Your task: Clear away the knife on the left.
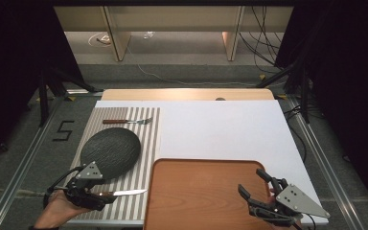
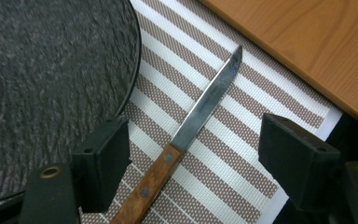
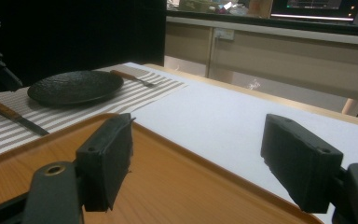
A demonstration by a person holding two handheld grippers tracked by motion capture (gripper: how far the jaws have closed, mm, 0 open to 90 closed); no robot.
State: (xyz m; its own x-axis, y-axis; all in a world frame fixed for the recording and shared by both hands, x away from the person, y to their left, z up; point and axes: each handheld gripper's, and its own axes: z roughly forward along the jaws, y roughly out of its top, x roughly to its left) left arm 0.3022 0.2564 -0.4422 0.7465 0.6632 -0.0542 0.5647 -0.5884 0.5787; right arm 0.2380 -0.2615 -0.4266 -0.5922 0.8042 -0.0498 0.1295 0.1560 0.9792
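Three views, taken in turn.

From the high view I see a white table [image 1: 230, 129] with a striped mat [image 1: 139, 143] on its left part. On the mat lie a dark oval plate [image 1: 110, 152], a fork [image 1: 127, 121] beyond the plate, and a knife [image 1: 124, 193] on the near side of the plate, blade pointing right towards a wooden tray [image 1: 201, 194]. The tray sits at the near edge, just right of the mat. My left gripper [image 1: 93, 194] is low at the knife's handle end, held by a hand [image 1: 57, 211]. My right gripper [image 1: 254, 184] hovers over the tray's right part, jaws spread with nothing between them.

From the left gripper view I look down on the knife [image 2: 186, 140]. Its wooden handle lies between the two jaws, nearer the left one, and the blade runs up and to the right across the mat [image 2: 214, 168]. The jaws stand wide and I see a gap on each side of the handle, so the grip is released, not clenched. The plate [image 2: 51, 84] is at left, and the tray [image 2: 307, 46] is at upper right.

From the right gripper view the jaws are apart and empty above the tray [image 3: 168, 186]. Farther off at left are the plate [image 3: 74, 86], the fork [image 3: 130, 77] behind it, and the knife [image 3: 16, 116] on the mat [image 3: 70, 114], with the left gripper at the frame's left edge.
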